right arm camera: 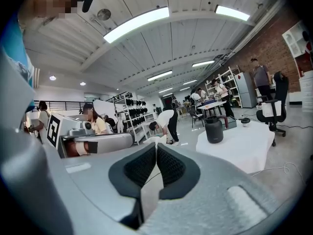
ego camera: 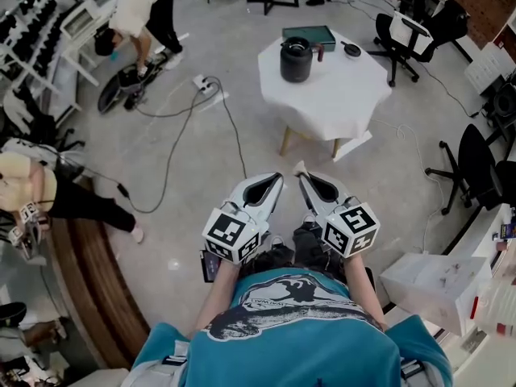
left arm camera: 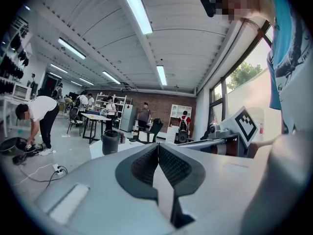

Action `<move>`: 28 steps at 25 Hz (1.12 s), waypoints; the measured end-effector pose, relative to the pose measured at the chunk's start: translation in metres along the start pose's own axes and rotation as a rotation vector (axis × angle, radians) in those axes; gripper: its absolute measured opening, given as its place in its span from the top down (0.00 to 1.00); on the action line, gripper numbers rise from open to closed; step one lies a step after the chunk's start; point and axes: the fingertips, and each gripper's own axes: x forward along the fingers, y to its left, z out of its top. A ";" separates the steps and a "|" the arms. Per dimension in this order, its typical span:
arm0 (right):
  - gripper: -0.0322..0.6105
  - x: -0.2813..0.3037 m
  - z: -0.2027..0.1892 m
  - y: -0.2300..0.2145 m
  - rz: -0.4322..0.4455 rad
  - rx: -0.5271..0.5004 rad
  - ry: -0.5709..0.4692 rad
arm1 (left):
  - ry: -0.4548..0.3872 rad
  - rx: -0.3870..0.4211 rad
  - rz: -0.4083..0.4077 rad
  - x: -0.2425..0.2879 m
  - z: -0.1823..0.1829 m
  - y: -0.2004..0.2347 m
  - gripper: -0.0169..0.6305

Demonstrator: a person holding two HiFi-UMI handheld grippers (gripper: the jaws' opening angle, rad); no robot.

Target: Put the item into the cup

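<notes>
The left tongs (ego camera: 276, 177) and right tongs (ego camera: 301, 172) are being held side by side before the torso (ego camera: 282, 313), tips converging, jaws closed together.

We are seeing a white table (ego camera: 339, 95) standing on the grey floor (ego camera: 210, 185); black office chairs (ego camera: 409, 32) are sitting right of it, a power strip (ego camera: 203, 82) is lying left of it, and strip lights (left arm camera: 134, 6) are glowing above it.

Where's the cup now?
Head view, top centre: the black cup stands on the white table, near its far left edge, in front of a green tray.
</notes>
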 end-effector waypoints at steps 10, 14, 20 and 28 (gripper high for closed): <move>0.94 0.003 0.004 -0.017 -0.024 0.016 0.002 | 0.010 -0.007 -0.033 0.020 0.001 0.004 0.95; 0.94 0.011 0.002 -0.034 -0.023 0.030 0.014 | 0.028 -0.013 -0.038 0.036 -0.003 0.009 0.95; 0.94 0.038 0.017 -0.076 0.002 0.050 0.008 | 0.039 -0.010 -0.005 0.076 0.003 0.036 0.95; 0.94 0.075 0.056 -0.158 0.052 0.042 0.027 | 0.027 -0.017 0.050 0.163 0.025 0.076 0.95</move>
